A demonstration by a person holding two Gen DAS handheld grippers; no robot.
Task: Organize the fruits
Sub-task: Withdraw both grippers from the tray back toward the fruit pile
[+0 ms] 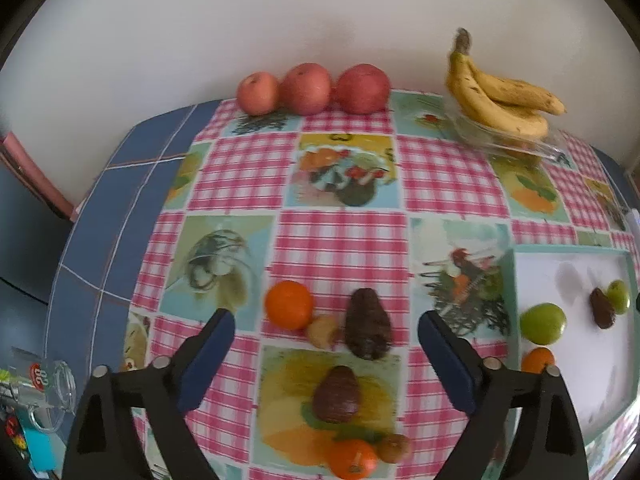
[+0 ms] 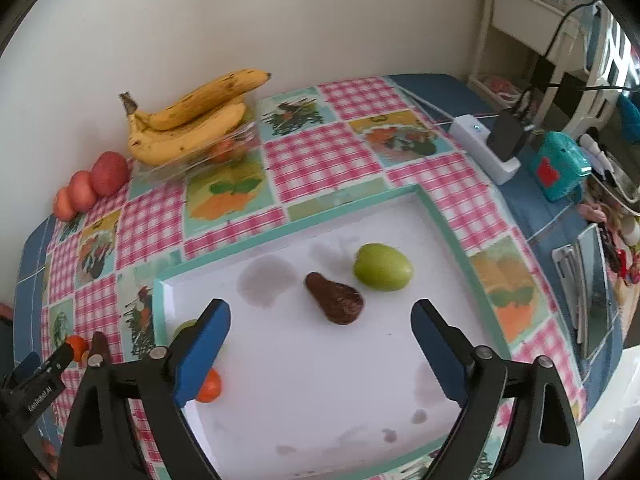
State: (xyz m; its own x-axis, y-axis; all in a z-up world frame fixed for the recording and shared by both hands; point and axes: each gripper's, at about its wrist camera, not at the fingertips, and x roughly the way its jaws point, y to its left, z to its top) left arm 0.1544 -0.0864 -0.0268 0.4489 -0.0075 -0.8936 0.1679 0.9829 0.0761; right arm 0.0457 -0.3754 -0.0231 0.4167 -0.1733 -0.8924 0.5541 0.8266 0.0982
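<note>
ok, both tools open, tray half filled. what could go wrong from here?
1. Round fruit may roll: the green apple lies loose on the smooth white tray, and an orange sits right at its edge.
2. The left tool hangs over a tight cluster: an avocado touching a small brown fruit. A grab could knock the neighbour.
3. A drinking glass lies near the table's corner.
</note>
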